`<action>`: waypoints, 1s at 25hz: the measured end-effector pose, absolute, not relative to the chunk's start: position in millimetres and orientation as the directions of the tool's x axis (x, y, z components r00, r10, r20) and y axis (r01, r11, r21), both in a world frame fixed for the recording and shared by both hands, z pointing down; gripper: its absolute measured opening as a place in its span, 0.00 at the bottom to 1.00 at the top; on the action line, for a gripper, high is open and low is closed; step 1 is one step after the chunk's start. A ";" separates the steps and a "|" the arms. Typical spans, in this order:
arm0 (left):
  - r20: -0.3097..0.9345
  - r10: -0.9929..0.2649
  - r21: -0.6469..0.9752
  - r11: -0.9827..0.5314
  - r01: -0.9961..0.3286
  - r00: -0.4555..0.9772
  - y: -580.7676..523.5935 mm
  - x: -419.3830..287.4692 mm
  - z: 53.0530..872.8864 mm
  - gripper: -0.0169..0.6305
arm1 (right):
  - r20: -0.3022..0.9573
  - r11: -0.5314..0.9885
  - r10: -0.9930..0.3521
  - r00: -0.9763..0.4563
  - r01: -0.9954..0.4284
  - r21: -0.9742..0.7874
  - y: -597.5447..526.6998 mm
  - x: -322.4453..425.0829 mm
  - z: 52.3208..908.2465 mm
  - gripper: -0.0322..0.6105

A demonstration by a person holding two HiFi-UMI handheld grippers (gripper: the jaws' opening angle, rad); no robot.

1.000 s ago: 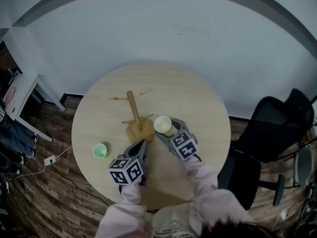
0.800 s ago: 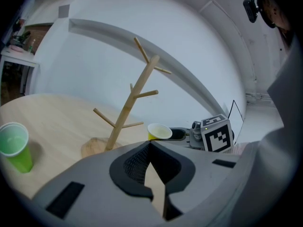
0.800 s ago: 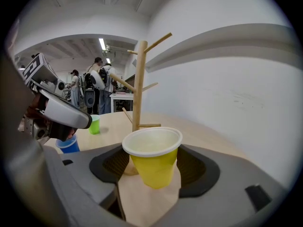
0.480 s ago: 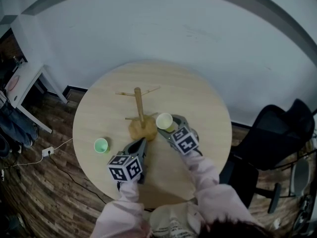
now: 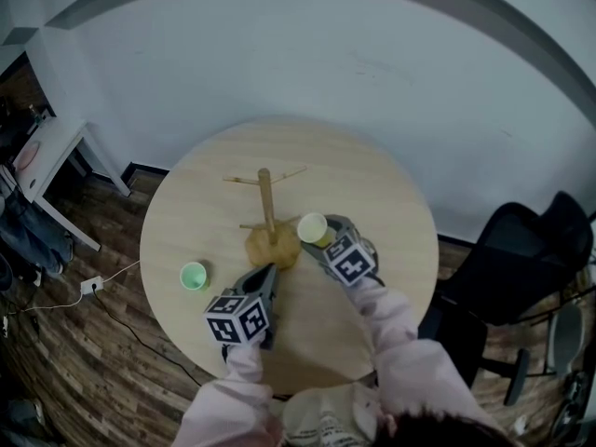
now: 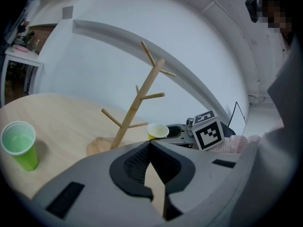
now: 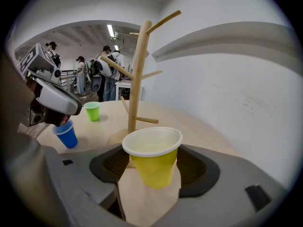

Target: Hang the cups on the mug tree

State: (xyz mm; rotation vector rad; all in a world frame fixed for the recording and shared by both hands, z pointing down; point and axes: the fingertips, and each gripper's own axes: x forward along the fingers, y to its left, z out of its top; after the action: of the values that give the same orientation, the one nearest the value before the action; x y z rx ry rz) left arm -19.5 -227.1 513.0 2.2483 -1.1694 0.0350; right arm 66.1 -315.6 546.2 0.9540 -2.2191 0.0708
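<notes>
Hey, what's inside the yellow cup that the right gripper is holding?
Nothing shows inside the yellow cup, which the right gripper holds between its jaws. Only the cup's pale inner wall is visible. Its near rim covers the very bottom, so that part cannot be seen.

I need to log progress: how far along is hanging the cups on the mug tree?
Done: nothing; every peg of the mug tree is bare. In hand: the right gripper holds the yellow cup upright beside the tree. Remaining: hang it, then the green cup on the table and the blue cup at the left gripper's tip.
</notes>
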 end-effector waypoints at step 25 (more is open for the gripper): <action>0.295 -0.761 0.507 -0.388 -0.770 0.578 -221.4 -43.0 517.1 0.03 | 0.700 0.783 -0.595 -0.396 -0.484 0.391 -338.2 48.2 548.0 0.52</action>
State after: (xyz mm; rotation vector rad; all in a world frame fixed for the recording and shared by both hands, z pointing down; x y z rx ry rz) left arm -43.0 -221.4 517.1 2.2021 -1.2148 0.0192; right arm 48.2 -338.2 548.0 0.8023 -2.0650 -0.1543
